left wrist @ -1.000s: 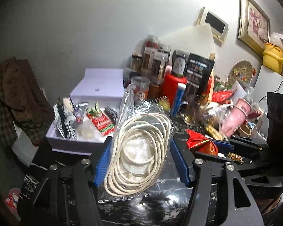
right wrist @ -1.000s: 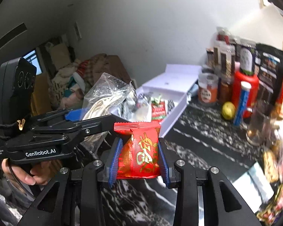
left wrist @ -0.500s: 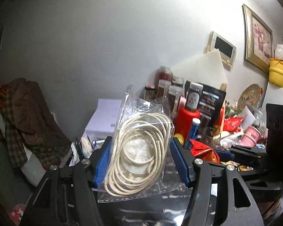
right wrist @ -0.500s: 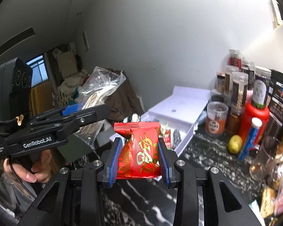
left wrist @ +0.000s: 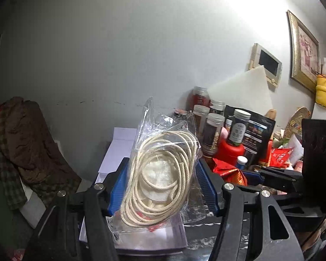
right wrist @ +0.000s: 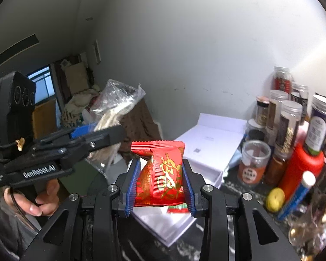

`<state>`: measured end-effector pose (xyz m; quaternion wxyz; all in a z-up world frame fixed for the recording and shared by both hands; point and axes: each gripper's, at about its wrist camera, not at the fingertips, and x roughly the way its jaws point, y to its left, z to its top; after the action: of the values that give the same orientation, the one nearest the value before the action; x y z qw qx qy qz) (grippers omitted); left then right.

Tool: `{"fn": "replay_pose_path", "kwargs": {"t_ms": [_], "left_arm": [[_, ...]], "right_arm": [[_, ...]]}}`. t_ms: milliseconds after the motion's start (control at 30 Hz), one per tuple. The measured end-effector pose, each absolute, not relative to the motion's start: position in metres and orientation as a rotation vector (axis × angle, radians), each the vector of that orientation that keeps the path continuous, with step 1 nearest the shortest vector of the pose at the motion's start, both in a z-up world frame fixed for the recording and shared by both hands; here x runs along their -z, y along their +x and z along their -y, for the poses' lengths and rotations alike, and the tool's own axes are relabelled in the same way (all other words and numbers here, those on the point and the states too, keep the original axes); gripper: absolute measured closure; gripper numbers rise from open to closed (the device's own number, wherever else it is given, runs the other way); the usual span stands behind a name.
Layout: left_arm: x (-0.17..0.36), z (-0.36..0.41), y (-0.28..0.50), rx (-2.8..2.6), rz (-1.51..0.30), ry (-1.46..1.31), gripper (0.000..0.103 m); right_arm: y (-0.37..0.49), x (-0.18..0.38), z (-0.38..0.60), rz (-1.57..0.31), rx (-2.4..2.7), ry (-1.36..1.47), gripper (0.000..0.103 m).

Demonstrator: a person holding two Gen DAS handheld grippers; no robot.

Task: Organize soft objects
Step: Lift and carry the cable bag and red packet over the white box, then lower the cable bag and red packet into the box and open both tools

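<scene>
My left gripper [left wrist: 163,184] is shut on a clear plastic bag of coiled cream rope [left wrist: 160,174] and holds it up above the open white box [left wrist: 119,143]. My right gripper [right wrist: 160,187] is shut on a red and gold snack packet [right wrist: 163,174], held in the air above the same white box [right wrist: 206,150]. The left gripper with its rope bag [right wrist: 113,113] shows at the left of the right wrist view. The right gripper's blue finger [left wrist: 252,175] and the red packet [left wrist: 228,171] show at the right of the left wrist view.
Jars and bottles [right wrist: 289,130], a red bottle [right wrist: 302,163] and a lemon [right wrist: 276,198] crowd the dark marble counter [right wrist: 232,182] right of the box. Brown clothes [left wrist: 28,143] are piled at the left. A grey wall stands behind.
Both grippers have risen and come nearer the white box, each still holding its object. The box contents have dropped out of sight below the held items.
</scene>
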<state>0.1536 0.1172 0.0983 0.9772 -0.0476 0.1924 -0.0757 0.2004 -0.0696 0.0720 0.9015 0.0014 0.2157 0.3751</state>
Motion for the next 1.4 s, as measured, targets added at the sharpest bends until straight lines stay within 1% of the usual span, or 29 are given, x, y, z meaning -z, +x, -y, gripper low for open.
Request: {"fn": "replay_pose_path", "kwargs": {"t_ms": [167,400,1000,1233,1400], "left_arm": [[-0.083,-0.127,0.180,0.126,-0.413,-0.088,0.043],[-0.056,-0.140,0.214,0.095,-0.501,-0.079,0.043],[0.010,-0.151,0.276,0.103,-0.656,-0.041,0.043],[0.036,-0.148,0.297,0.126,-0.759,-0.017,0.043],[0.057,-0.154,0.302,0.151,-0.844,-0.062,0.043]], "right_arm": [[0.223,-0.071,0.053,-0.440,-0.798,0.012,0.066],[0.245,-0.060,0.029,-0.467,-0.830,0.007,0.066],[0.302,-0.001,0.013,-0.635,-0.775,0.007,0.066],[0.319,0.013,0.014,-0.684,-0.750,0.030,0.066],[0.326,0.026,0.011,-0.723,-0.733,0.016,0.066]]}}
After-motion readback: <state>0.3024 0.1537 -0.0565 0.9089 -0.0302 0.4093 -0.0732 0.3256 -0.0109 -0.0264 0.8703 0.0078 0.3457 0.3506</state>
